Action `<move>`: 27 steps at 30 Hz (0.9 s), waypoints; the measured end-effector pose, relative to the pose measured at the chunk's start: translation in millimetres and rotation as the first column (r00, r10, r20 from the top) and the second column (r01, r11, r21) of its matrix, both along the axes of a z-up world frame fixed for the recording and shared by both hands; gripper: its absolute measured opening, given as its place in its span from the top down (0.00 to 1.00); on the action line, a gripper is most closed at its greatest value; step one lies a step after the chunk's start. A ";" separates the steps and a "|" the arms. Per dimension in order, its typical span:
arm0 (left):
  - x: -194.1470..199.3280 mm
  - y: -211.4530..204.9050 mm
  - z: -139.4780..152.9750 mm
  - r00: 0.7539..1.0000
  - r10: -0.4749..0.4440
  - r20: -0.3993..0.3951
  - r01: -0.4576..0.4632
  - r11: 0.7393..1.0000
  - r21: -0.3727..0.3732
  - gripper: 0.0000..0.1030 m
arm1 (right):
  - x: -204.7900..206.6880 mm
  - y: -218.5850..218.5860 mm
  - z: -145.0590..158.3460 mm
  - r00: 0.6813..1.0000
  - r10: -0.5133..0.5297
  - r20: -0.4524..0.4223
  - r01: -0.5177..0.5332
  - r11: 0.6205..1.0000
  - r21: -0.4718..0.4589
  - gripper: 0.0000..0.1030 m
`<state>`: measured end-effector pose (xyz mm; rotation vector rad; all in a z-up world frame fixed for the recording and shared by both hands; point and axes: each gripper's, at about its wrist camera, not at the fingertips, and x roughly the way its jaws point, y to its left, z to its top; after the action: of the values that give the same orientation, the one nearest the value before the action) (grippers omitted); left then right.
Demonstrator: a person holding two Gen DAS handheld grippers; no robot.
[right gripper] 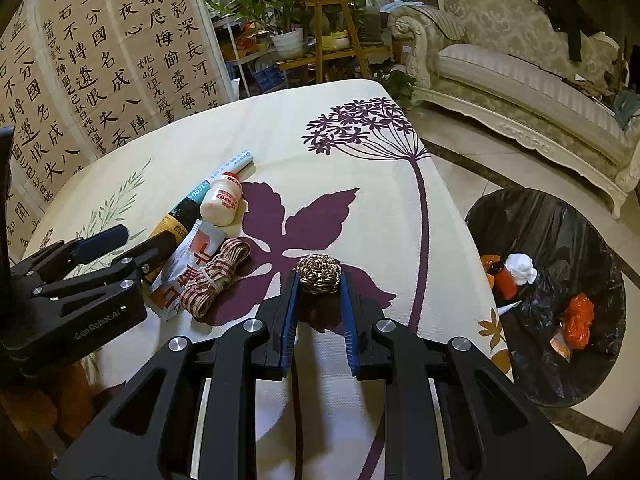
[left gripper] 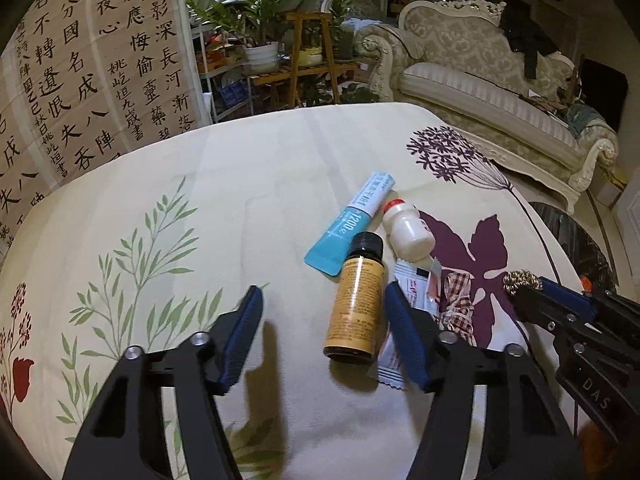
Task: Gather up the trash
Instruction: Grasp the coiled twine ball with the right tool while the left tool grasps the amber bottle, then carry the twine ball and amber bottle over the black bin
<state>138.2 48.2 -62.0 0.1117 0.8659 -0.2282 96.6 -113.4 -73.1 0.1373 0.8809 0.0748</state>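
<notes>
My right gripper (right gripper: 319, 278) is shut on a ball of braided brown cord (right gripper: 318, 273), held just above the tablecloth; the ball also shows in the left wrist view (left gripper: 521, 283). My left gripper (left gripper: 322, 300) is open and low over the table. An amber bottle with a black cap (left gripper: 357, 300) lies just inside its right finger (left gripper: 406, 336). Beyond lie a teal tube (left gripper: 352, 226), a small white bottle with a red cap (left gripper: 408, 232), a white and red sachet (right gripper: 188, 264) and a coiled checked ribbon (right gripper: 216, 276).
The table has a cream floral cloth (right gripper: 320, 152). A bin lined with a black bag (right gripper: 560, 248) stands on the floor off the table's right edge, holding orange and white trash. A calligraphy screen (right gripper: 100, 60), plants and a sofa (right gripper: 520, 72) stand behind.
</notes>
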 end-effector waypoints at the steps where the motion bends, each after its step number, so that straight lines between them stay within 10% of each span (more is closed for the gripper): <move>1: 0.4 -1.1 -0.8 1.000 -0.007 -0.004 0.007 1.000 0.000 0.48 | -0.2 -0.3 -0.3 1.000 0.000 0.000 0.000 1.000 0.001 0.81; 9: -7.3 -3.8 -1.4 0.999 -0.038 0.009 0.038 0.999 -0.003 0.76 | -0.4 -1.0 -0.3 1.000 0.000 0.001 0.000 1.000 0.001 0.81; 27: -43.3 10.1 16.2 0.998 0.019 0.059 -0.016 0.998 -0.062 0.76 | -17.2 -6.3 7.1 0.999 -0.024 0.026 0.025 1.000 -0.009 0.81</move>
<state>94.9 58.3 -45.9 0.0530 0.7996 -0.2338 79.4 -119.7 -66.0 0.1378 0.8530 0.0493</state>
